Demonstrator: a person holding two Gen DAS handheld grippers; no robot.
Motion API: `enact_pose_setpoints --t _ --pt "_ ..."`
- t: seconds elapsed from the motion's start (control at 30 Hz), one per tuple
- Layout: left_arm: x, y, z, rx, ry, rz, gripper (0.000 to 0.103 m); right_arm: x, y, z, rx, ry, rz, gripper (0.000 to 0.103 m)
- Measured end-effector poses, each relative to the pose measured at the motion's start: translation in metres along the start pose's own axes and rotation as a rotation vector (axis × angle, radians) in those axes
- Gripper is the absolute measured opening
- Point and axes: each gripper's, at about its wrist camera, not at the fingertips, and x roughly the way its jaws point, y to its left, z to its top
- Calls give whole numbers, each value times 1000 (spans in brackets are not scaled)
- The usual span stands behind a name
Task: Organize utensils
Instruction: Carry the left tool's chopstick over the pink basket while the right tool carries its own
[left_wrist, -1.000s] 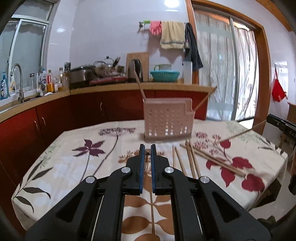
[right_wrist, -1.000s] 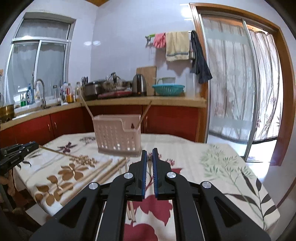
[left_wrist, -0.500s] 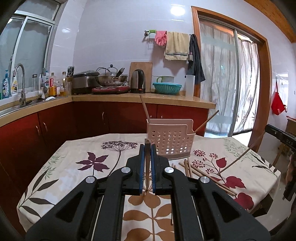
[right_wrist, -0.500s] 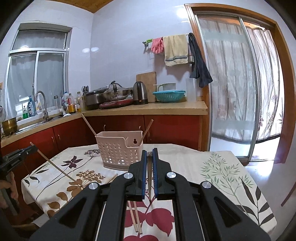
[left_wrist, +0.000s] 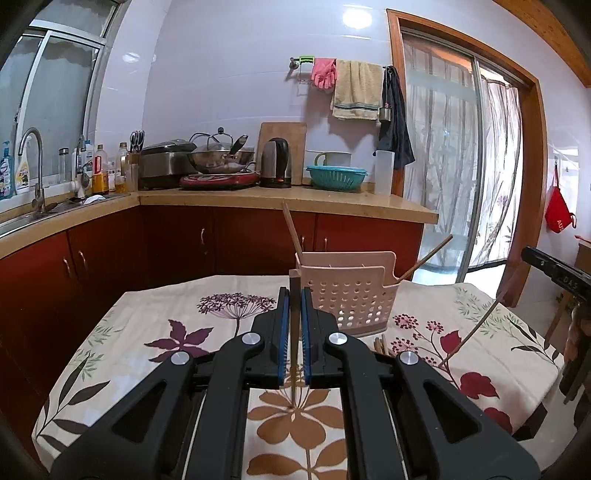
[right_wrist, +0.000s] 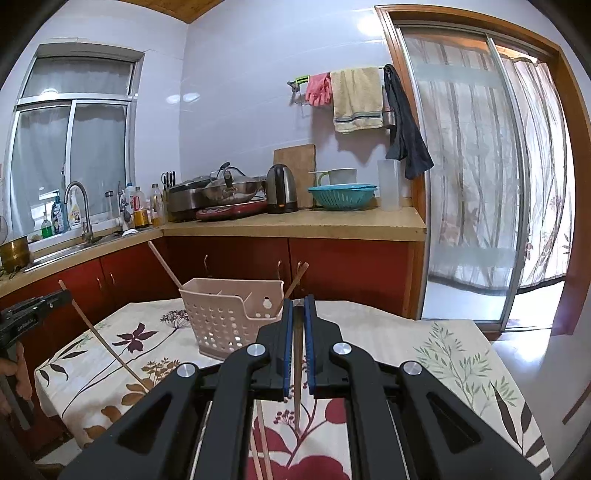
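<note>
Both grippers are clamping one chopstick each: left gripper (left_wrist: 294, 291) and right gripper (right_wrist: 298, 300), sticks running lengthwise between the jaws. Ahead, the pink utensil basket (left_wrist: 349, 291) is sitting slightly right of the left gripper and left of the right one (right_wrist: 231, 317), roughly equally near.

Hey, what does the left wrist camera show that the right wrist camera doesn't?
Only the left wrist view shows the red bag hanging on the far right wall, and the right gripper from outside, carrying a chopstick.

Only the right wrist view shows the brass pot by the sink, and the left gripper from outside with its chopstick.

Both show the pink utensil basket on the floral tablecloth with two chopsticks sticking out, plus the kettle and teal colander.
</note>
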Motion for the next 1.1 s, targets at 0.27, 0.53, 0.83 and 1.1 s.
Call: enact_pose_setpoints --t 0.27,0.53,0.83,1.1 --pt "-1 -6 18 22 -35 -34 7 -2 4 15 3 -19 21 7" --pt "-7 -9 59 2 -101 -96 7 -10 11 56 6 -90 87 7" --pt "10 -10 121 12 -213 -131 7 5 22 106 -11 -194 139 7" --pt "59 -14 153 15 -230 -130 7 51 21 130 9 -207 170 7"
